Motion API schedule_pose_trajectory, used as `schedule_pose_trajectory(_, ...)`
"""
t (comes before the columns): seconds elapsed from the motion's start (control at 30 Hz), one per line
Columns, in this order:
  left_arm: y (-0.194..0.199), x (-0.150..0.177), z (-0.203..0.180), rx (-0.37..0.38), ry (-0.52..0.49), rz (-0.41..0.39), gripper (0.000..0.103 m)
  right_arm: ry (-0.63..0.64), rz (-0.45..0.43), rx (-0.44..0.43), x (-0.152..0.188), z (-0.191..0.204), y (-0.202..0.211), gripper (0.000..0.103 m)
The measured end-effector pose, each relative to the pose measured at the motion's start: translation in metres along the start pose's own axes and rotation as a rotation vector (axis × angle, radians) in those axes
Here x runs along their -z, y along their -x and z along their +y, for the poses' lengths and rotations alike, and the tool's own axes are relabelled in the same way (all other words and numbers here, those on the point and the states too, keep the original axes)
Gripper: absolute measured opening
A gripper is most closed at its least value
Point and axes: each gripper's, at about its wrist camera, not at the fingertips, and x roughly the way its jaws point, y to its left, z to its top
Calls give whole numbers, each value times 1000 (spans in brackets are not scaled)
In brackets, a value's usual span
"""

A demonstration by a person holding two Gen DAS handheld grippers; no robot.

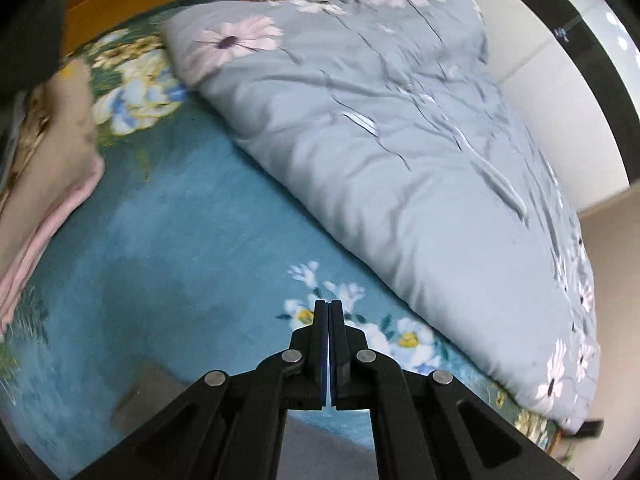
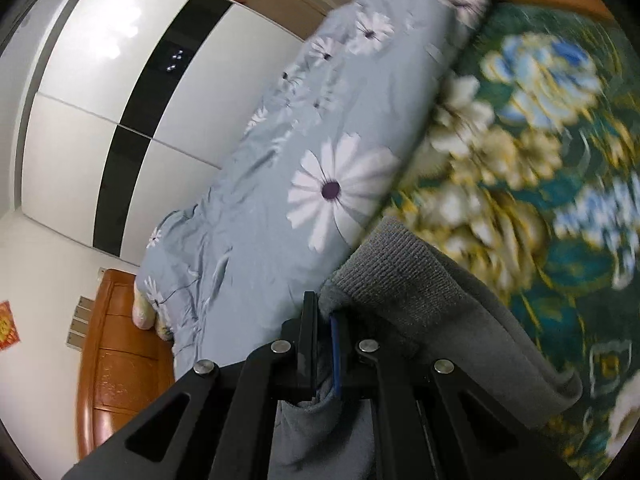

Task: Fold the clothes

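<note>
From the left wrist camera, the left gripper (image 1: 328,305) hangs above a teal floral bedspread (image 1: 168,240), its two fingers pressed together with nothing between them. A rolled grey-blue daisy quilt (image 1: 400,152) runs diagonally across the bedspread, beyond the gripper. At the bedspread's left edge sits a stack of folded clothes (image 1: 48,184) — beige over pink — which suggests part of the folding is already finished.

From the right wrist camera, tilted sideways, the right gripper (image 2: 324,312) is clamped on a grey ribbed-knit garment (image 2: 436,304), which drapes over its right finger and trails toward the bedspread (image 2: 540,152). A fold of the cloth is pinched between the fingers. The quilt (image 2: 280,200) lies just beyond the garment, with a white and black wardrobe (image 2: 120,100) behind it. The garment looks bunched rather than neatly folded — judging by this, at least this piece remains to be laid out and folded.
</note>
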Motion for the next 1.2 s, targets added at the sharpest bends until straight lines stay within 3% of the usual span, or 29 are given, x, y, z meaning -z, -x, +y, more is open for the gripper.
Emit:
schedule_pose_trajectory(0.13, -30, 21, 8, -25, 19, 177, 1, 2, 28, 4, -2, 8, -15, 5)
schedule_pose_trajectory(0.27, -60, 51, 31, -119, 66, 326, 4, 5, 46, 5, 8, 5, -19, 5)
schedule_pose_trajectory(0.3, -67, 56, 37, -140, 86, 350, 10, 0, 47, 7, 10, 2, -19, 5)
schedule_pose_trajectory(0.4, -83, 60, 52, -138, 178, 372, 44, -18, 51, 11, 12, -6, -16, 5)
schedule_pose_trajectory(0.43, -86, 61, 56, -142, 202, 372, 46, -21, 51, 13, 12, -7, -15, 5)
schedule_pose_trajectory(0.7, -88, 81, 61, -230, 214, 439, 44, -20, 63, 24, 19, -12, -7, 5)
schedule_pose_trajectory(0.8, -89, 91, 76, -194, 272, 476, 45, -21, 67, 27, 22, -14, -4, 5)
schedule_pose_trajectory(0.97, -81, 98, 97, -86, 430, 461, 43, -34, 76, 32, 25, -20, -6, 5)
schedule_pose_trajectory(1.17, -79, 106, 117, -17, 567, 475, 22, -50, 87, 39, 28, -26, -9, 5)
schedule_pose_trajectory(1.2, -78, 107, 118, -14, 566, 474, 14, -53, 89, 40, 28, -28, -9, 5)
